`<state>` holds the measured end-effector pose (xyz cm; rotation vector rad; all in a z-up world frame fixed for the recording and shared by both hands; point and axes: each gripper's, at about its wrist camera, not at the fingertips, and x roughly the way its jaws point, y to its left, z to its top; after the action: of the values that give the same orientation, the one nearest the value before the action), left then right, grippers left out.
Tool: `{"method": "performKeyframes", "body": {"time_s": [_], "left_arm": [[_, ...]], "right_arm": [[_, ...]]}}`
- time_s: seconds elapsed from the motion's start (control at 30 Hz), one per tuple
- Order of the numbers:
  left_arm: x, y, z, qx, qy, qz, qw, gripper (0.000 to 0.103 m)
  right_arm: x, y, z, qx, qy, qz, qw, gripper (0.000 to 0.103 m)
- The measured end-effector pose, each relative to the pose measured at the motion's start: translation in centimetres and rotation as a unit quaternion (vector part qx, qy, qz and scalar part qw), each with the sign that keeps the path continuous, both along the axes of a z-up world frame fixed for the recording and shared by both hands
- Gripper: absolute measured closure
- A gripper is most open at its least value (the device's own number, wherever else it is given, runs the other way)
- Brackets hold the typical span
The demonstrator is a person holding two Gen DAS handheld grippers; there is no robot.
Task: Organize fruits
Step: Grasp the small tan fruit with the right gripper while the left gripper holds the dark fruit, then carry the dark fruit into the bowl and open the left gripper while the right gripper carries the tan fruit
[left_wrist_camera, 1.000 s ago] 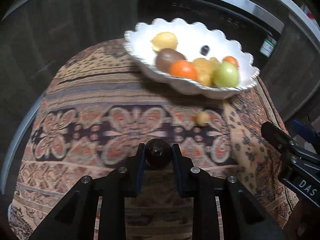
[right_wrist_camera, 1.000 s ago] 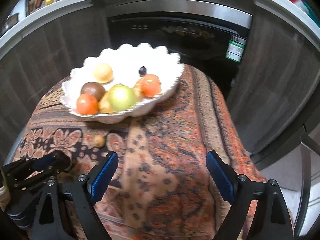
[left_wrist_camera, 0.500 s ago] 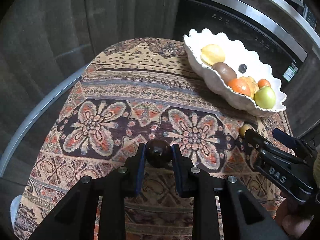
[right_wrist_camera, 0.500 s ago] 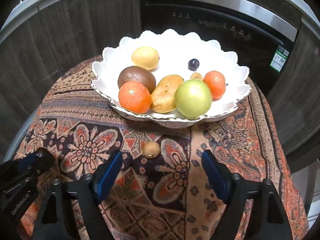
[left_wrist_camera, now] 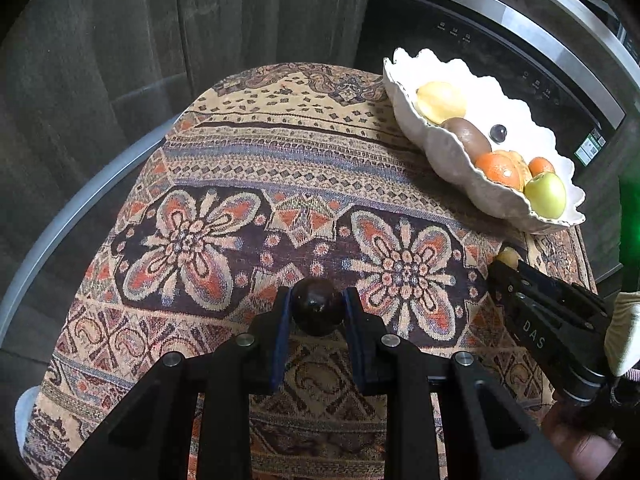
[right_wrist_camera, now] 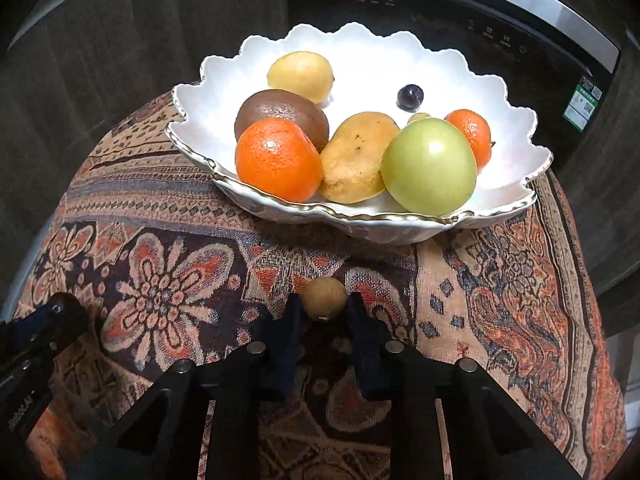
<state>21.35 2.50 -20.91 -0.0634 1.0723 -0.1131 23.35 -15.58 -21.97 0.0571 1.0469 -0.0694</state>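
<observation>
Pinching a small round tan fruit (right_wrist_camera: 323,299) off the patterned tabletop (right_wrist_camera: 168,240), the right gripper (right_wrist_camera: 323,310) has just closed its fingers; the left gripper (left_wrist_camera: 316,312) clamps a dark round fruit (left_wrist_camera: 317,311). Lift straight up before crossing the white scalloped bowl (right_wrist_camera: 516,160) ahead of the fingers.

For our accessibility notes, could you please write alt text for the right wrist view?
The right tool is shut on a small tan fruit on a patterned cloth. Just behind stands a scalloped white bowl of oranges, a green apple and other fruit.
</observation>
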Motion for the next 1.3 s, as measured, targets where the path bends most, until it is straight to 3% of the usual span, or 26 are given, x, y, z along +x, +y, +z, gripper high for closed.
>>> {"method": "performKeyframes", "body": {"time_s": [0.23,0.63,1.03,1.3], "left_arm": [[-0.3,-0.7,1.0,0.001,-0.008,-0.006,1.0000,0.077],[-0.3,-4.2,4.4,-0.003,-0.029,-0.040,0.9988,0.077],[3.7,-8.9,9.5,-0.002,-0.073,-0.079,0.9942,0.077],[7.2,-11.3,10.9,0.013,-0.090,-0.098,0.9911,0.077]], "right_arm": [[-1.1,-0.4,1.6,0.007,-0.013,0.006,1.000,0.079],[-3.3,-3.2,7.0,0.013,-0.061,-0.008,0.998,0.079],[-1.5,-7.2,11.7,0.011,-0.105,-0.032,0.994,0.079],[0.8,-9.5,12.7,0.006,-0.113,-0.042,0.993,0.079]]}}
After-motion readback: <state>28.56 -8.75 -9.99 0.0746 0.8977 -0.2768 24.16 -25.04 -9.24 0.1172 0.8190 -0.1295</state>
